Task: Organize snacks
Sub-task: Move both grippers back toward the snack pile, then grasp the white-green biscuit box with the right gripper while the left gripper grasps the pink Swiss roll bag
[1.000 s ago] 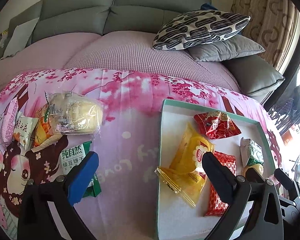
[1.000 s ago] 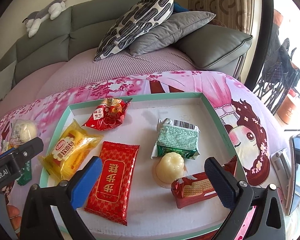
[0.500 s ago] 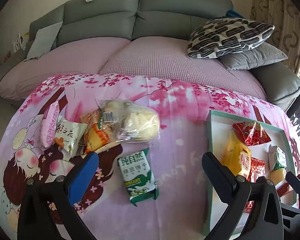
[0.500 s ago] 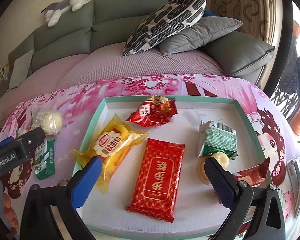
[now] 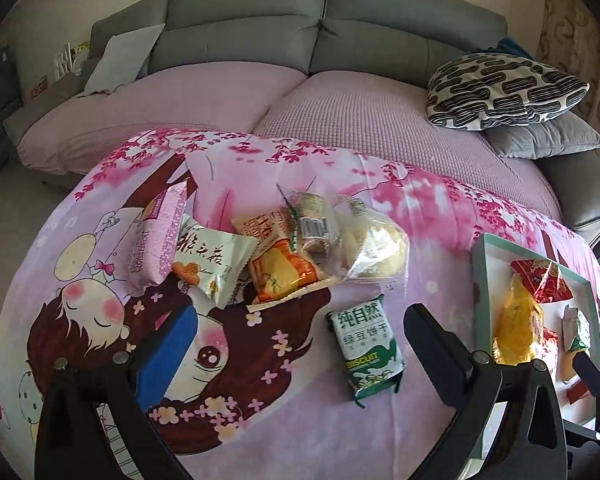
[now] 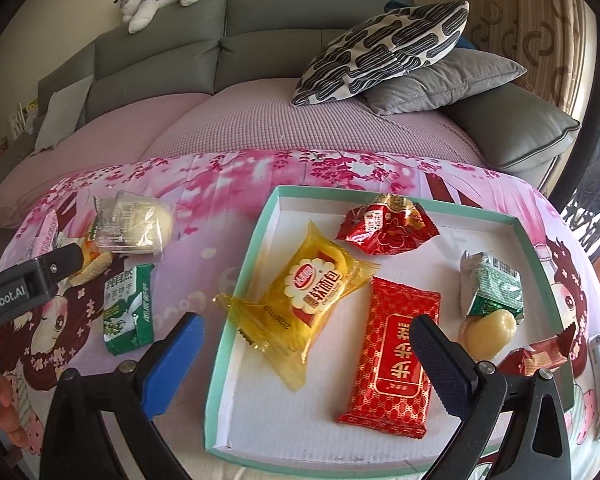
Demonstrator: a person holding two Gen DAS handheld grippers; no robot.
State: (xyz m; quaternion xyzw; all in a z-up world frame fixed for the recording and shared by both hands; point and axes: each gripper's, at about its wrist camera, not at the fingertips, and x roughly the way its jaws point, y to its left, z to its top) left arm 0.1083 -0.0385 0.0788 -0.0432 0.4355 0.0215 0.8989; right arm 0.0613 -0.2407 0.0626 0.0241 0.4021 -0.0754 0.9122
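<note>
Both grippers hang with fingers spread wide and nothing between them. The left gripper (image 5: 300,344) hovers over the pink cartoon-print cloth (image 5: 260,420) that covers the desk, with the green biscuit pack (image 5: 367,354) lying flat on the cloth between its blue finger and its black finger, untouched. Just beyond that pack sits a loose heap of snacks still outside the box: a clear bag of pale buns (image 5: 356,240), an orange packet (image 5: 280,266) partly under it, a white packet with brush lettering (image 5: 212,260) and a pink packet (image 5: 160,240) leaning at the left end. The teal-rimmed box (image 5: 480,280) shows at the right edge of this view.

The right gripper (image 6: 306,354) hangs over the near left part of that box (image 6: 256,236), its blue finger outside the rim and its black finger above the white floor. Inside lie a yellow bread packet (image 6: 316,292), whose tail pokes over the left rim, a red patterned packet (image 6: 394,356) beside it, a crinkled red wrapper (image 6: 386,228) near the far wall, a green foil packet (image 6: 494,284) with a pale jelly cup (image 6: 488,332) touching its near end, and a red wafer bar (image 6: 540,356) at the right wall. Behind the desk stands a grey sofa (image 6: 160,56) with a patterned cushion (image 6: 384,48).
</note>
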